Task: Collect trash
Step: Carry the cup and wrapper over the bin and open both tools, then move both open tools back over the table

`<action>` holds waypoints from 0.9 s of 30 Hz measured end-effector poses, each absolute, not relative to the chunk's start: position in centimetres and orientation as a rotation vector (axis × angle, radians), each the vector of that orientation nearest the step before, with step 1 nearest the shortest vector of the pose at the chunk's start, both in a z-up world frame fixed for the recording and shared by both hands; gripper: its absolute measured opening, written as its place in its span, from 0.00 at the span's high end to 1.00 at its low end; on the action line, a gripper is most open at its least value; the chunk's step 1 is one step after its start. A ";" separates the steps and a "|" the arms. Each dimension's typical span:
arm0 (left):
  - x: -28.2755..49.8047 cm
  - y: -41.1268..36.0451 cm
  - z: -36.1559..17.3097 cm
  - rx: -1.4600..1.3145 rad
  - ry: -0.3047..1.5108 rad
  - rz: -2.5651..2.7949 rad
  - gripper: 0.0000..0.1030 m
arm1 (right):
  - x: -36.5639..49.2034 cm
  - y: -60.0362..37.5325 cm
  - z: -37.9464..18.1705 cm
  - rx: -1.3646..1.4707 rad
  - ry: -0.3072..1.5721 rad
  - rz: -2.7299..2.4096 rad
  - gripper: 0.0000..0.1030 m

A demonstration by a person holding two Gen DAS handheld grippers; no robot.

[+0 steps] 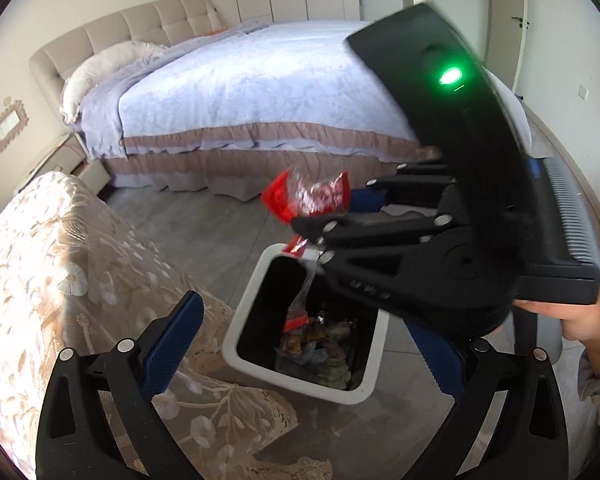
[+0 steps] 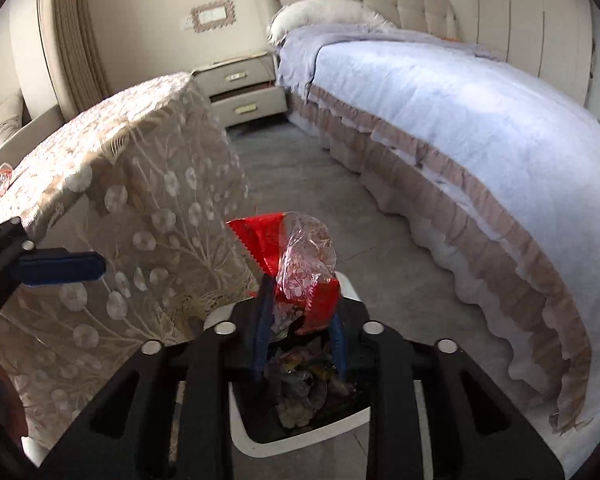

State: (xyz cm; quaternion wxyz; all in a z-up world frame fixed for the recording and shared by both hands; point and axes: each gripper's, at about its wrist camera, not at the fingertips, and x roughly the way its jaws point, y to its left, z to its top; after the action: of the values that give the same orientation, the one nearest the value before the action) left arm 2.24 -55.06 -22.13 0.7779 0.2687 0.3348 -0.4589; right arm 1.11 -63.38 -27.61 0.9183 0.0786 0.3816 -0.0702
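The red and clear wrapper (image 1: 306,196) hangs in the air above the white trash bin (image 1: 236,344), pinched in the right gripper (image 1: 320,236), whose jaws are clamped tight on it. Seen from the left wrist, the left gripper (image 1: 304,344) is spread wide with nothing in it, its blue pads on either side of the bin, beside the lace-covered table (image 1: 60,280).

From the right wrist, the wrapper (image 2: 300,264) sticks up between the closed blue fingers (image 2: 262,332), directly over the bin (image 2: 300,436) full of crumpled trash (image 2: 300,392). The bed (image 2: 460,128) lies to the right.
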 end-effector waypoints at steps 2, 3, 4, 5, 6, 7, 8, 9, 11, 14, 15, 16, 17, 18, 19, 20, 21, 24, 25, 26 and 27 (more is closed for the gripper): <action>1.9 -54.9 -22.3 0.593 0.715 -0.987 0.05 | 1.6 -63.0 -28.1 0.145 0.807 -0.113 0.06; 1.7 -54.8 -22.4 0.597 0.711 -0.987 0.05 | 1.8 -62.6 -28.2 0.120 0.807 -0.109 0.03; 1.5 -54.7 -22.5 0.598 0.710 -0.990 0.05 | 2.0 -62.4 -28.2 0.091 0.811 -0.115 0.03; 1.4 -54.7 -22.5 0.597 0.711 -0.994 0.05 | 2.2 -62.1 -28.3 0.066 0.821 -0.121 0.03; 1.3 -54.7 -22.4 0.594 0.709 -0.995 0.05 | 2.3 -61.9 -28.3 0.048 0.830 -0.127 0.03; 1.1 -54.6 -22.2 0.589 0.706 -0.997 0.05 | 2.3 -61.8 -28.2 0.034 0.832 -0.138 0.03; 1.0 -54.5 -22.0 0.585 0.702 -1.001 0.05 | 2.3 -61.7 -28.0 0.027 0.829 -0.145 0.03; 0.9 -54.4 -21.8 0.581 0.694 -1.007 0.05 | 2.0 -61.7 -27.7 0.024 0.822 -0.149 0.03; 0.3 -53.9 -21.3 0.578 0.671 -1.014 0.05 | 1.7 -61.4 -27.3 0.022 0.803 -0.166 0.03; -0.4 -53.2 -20.6 0.575 0.647 -1.016 0.05 | 1.0 -61.3 -26.0 0.012 0.767 -0.198 0.03; -0.6 -53.0 -20.2 0.570 0.640 -1.017 0.05 | 0.6 -61.2 -25.5 0.007 0.751 -0.210 0.03; -0.9 -53.0 -19.8 0.563 0.633 -1.016 0.05 | 0.3 -61.1 -24.9 0.003 0.737 -0.221 0.03; -1.1 -52.7 -19.3 0.555 0.626 -1.018 0.05 | -0.1 -61.0 -24.3 -0.001 0.722 -0.233 0.03; -1.2 -52.3 -18.8 0.545 0.619 -1.024 0.05 | -0.5 -60.9 -23.6 -0.004 0.702 -0.244 0.03; -1.3 -51.9 -18.3 0.536 0.613 -1.028 0.05 | -1.0 -60.8 -22.9 -0.005 0.684 -0.251 0.03; -1.5 -51.6 -17.8 0.528 0.605 -1.028 0.05 | -1.4 -60.6 -22.1 -0.006 0.668 -0.253 0.03; -1.6 -51.2 -17.3 0.517 0.602 -1.032 0.05 | -1.8 -60.4 -21.3 -0.009 0.651 -0.257 0.03; -1.9 -49.8 -15.6 0.479 0.576 -1.023 0.05 | -3.1 -59.2 -18.7 -0.035 0.574 -0.283 0.03; -2.0 -49.3 -15.0 0.467 0.566 -1.014 0.05 | -3.6 -58.7 -17.9 -0.036 0.545 -0.287 0.03; -2.0 -48.5 -14.3 0.453 0.554 -1.005 0.05 | -4.1 -58.2 -17.0 -0.034 0.513 -0.287 0.03; -2.1 -47.8 -13.6 0.441 0.536 -0.988 0.05 | -4.4 -57.8 -16.3 -0.033 0.484 -0.289 0.03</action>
State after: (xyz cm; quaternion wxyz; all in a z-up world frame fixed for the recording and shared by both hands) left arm -2.08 -47.80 -13.56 0.8233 0.2073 0.2519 -0.4644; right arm -4.45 -57.82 -16.27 0.9603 -0.0165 0.2390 -0.1428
